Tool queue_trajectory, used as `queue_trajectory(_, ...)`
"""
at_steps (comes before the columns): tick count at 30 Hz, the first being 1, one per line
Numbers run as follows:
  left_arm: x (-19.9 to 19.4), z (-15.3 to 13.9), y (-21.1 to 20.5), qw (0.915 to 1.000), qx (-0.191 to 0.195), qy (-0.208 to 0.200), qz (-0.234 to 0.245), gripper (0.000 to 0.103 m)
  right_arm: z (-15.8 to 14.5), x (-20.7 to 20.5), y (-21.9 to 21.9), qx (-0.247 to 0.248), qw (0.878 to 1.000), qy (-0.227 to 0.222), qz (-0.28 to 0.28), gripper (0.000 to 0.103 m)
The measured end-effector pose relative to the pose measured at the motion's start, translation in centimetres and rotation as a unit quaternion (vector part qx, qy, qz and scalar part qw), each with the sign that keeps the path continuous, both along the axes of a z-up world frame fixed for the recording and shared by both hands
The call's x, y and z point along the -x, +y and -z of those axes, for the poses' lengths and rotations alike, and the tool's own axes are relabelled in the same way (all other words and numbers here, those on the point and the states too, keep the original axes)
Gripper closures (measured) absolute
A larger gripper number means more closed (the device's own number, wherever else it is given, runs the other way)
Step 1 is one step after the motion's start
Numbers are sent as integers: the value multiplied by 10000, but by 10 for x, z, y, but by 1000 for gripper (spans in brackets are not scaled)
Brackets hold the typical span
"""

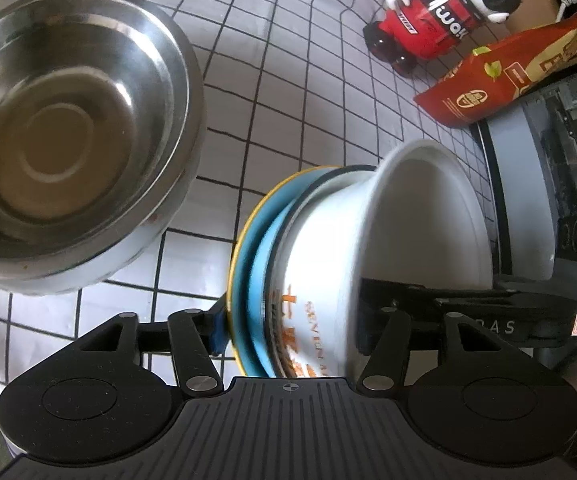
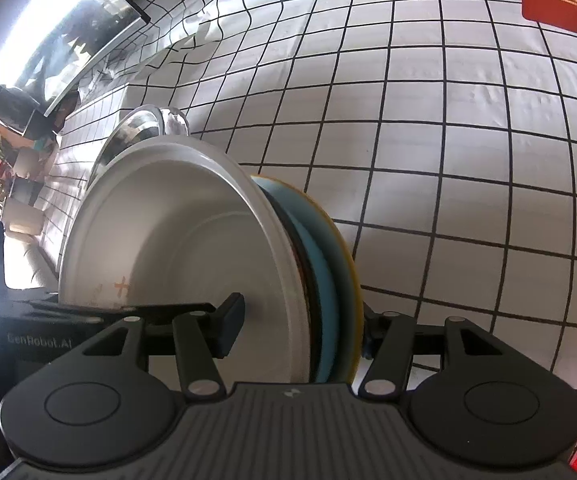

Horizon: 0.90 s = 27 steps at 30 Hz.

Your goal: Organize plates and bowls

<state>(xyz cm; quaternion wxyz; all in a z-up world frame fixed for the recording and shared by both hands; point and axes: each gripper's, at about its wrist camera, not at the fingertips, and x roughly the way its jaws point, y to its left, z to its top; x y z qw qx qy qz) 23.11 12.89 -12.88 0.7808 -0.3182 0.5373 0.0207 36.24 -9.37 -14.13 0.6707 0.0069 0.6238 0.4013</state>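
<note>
A stack of a white bowl (image 1: 416, 220) with orange print, a blue plate (image 1: 254, 256) and a yellow-rimmed plate is held between both grippers above the checked cloth. My left gripper (image 1: 288, 328) is shut on one side of the stack. My right gripper (image 2: 300, 328) is shut on the opposite side, one finger (image 2: 230, 326) inside the white bowl (image 2: 176, 232) and the other behind the blue plate (image 2: 324, 280). A large steel bowl (image 1: 68, 136) stands on the cloth to the left; its rim (image 2: 136, 128) shows behind the stack in the right wrist view.
A white cloth with a black grid (image 2: 448, 140) covers the table. A red-and-white toy robot (image 1: 440, 16) and a red packet (image 1: 500, 76) stand at the far side. A grey-black appliance (image 1: 548, 168) sits at the right.
</note>
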Motion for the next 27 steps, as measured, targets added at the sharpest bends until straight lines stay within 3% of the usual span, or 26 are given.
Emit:
queue_trajectory(14, -5, -1, 2, 9999, -108, 97, -52, 39, -2, 3, 6, 65, 9998, -157, 33, 46)
queue_trajectory(22, -5, -4, -5, 9987, -490, -5, 103, 39, -1, 4, 4, 86, 9998, -153, -25, 46)
queue_trajectory(27, -4, -4, -4, 9985, -513, -86, 192, 39, -3, 6, 6, 100, 9998, -151, -40, 46)
